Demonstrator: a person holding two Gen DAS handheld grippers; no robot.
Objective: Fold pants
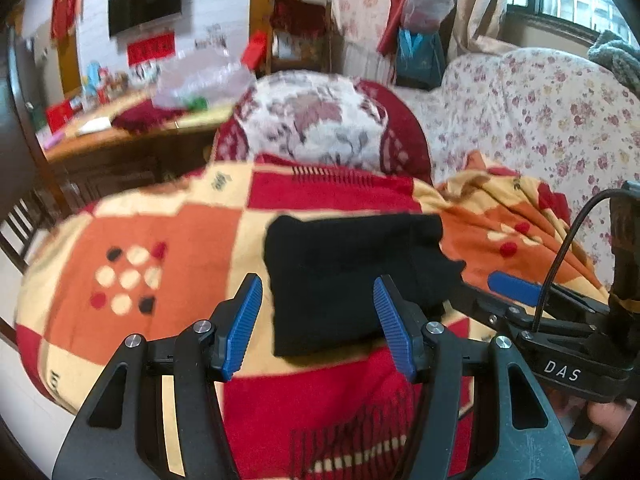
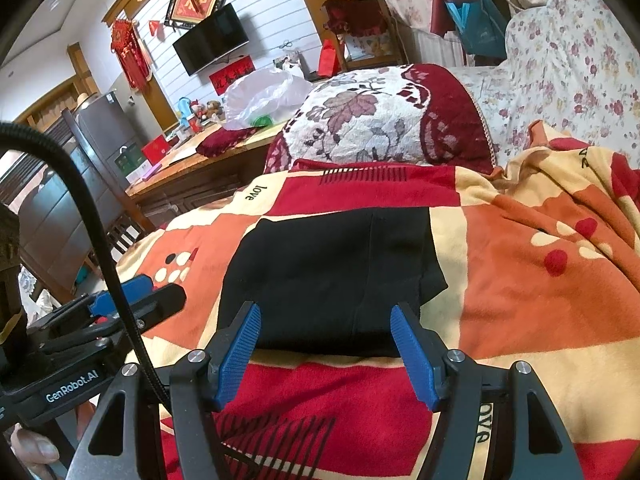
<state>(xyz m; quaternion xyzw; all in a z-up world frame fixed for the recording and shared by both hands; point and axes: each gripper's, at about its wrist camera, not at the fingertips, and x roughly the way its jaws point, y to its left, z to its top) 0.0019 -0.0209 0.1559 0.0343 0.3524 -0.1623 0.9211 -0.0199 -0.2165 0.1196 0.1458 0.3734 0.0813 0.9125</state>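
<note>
Black fabric pants (image 2: 332, 280), folded into a compact, roughly rectangular bundle, lying flat on a fleece blanket (image 2: 520, 288) checked in red, orange and cream. Nearest edge of the bundle straight; right side showing a stepped layer of fabric poking out.

Just in front of the bundle, on its near side: left gripper (image 1: 318, 322), black frame with ribbed blue fingers (image 1: 244, 324) spread apart, nothing between them, tips hovering over the bundle's near left corner and near edge without visibly pressing. Right gripper (image 2: 326, 354) likewise near the bundle's front edge, blue fingers (image 2: 412, 356) standing apart and bare, framing the bundle's front edge. Each gripper visible at the edge of the other's view, side by side, black cable looping over each.

Beyond the bundle, at its far side: a plump cushion (image 2: 380, 120) in white with a mauve leaf pattern and dark red border, resting against the blanket. To the bundle's right and further back: a sofa cover (image 2: 568, 64) in pale cloth with small pink flowers. To the bundle's far left: a brown wooden table (image 2: 192, 168) carrying a clear plastic bag (image 2: 264, 96) and small boxes. Behind that, on the white panelled wall, a black flat television (image 2: 212, 40) under red hanging decorations.
</note>
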